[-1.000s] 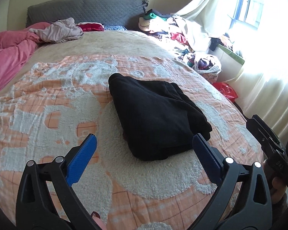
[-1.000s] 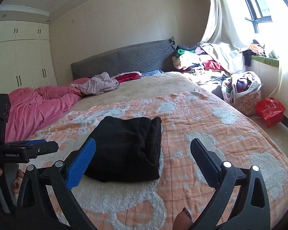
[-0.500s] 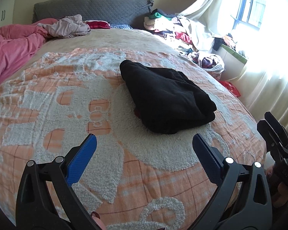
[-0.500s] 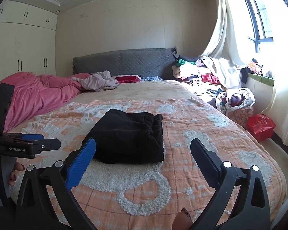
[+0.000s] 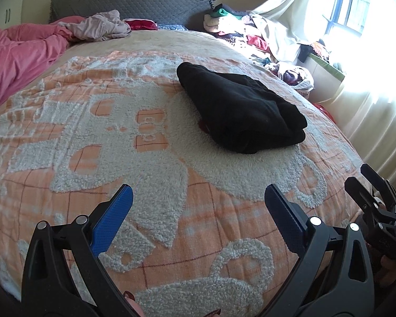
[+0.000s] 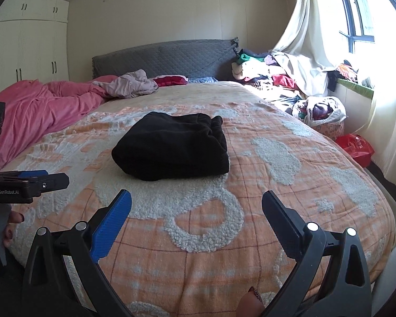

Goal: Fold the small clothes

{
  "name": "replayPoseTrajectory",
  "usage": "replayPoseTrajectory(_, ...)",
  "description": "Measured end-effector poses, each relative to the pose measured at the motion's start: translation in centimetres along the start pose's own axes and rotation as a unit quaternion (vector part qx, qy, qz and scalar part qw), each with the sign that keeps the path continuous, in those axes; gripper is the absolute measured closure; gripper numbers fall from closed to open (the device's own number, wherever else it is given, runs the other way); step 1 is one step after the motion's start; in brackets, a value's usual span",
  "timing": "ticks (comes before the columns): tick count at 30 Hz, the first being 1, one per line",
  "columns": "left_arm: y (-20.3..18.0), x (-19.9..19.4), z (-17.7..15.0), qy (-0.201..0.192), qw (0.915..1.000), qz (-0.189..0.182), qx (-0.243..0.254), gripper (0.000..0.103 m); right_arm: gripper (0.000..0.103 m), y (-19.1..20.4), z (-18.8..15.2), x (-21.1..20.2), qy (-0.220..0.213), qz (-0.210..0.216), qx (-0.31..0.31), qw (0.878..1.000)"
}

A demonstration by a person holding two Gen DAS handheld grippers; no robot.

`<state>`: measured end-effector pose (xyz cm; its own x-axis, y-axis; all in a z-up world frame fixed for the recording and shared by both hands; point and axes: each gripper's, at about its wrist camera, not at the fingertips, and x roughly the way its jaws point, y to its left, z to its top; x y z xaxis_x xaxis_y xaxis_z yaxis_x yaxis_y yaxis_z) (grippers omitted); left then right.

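Note:
A folded black garment point(image 5: 240, 111) point(image 6: 174, 149) lies on the orange and white bedspread point(image 5: 145, 158) point(image 6: 250, 198), near the middle of the bed. My left gripper point(image 5: 198, 211) hovers open over the near part of the bed, well short of the garment and to its left, with nothing between its fingers. My right gripper point(image 6: 196, 211) is open too and empty, near the foot of the bed with the garment ahead of it. Each gripper shows at the edge of the other's view: the right one point(image 5: 375, 192), the left one point(image 6: 34, 181).
A pink duvet point(image 6: 39, 105) and a crumpled pale garment point(image 6: 129, 84) lie at the far left by the grey headboard point(image 6: 166, 58). Piled clothes point(image 6: 272, 76), a full laundry basket point(image 6: 322, 116) and a red bag point(image 6: 356, 145) stand right of the bed under the curtained window.
Both grippers have drawn back from the black garment toward the foot of the bed. It looks smaller and farther off. Both stayed open.

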<state>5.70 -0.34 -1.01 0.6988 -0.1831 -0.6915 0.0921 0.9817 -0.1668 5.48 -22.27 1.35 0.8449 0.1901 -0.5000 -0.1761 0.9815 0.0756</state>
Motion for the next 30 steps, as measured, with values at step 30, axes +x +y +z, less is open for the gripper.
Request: replayPoseTrajectory(30, 0.6, 1.4, -0.5, 0.019, 0.9992, 0.033, -0.014, 0.010, 0.005, -1.6, -0.8, 2.6, 0.041, -0.025, 0.039, 0.998)
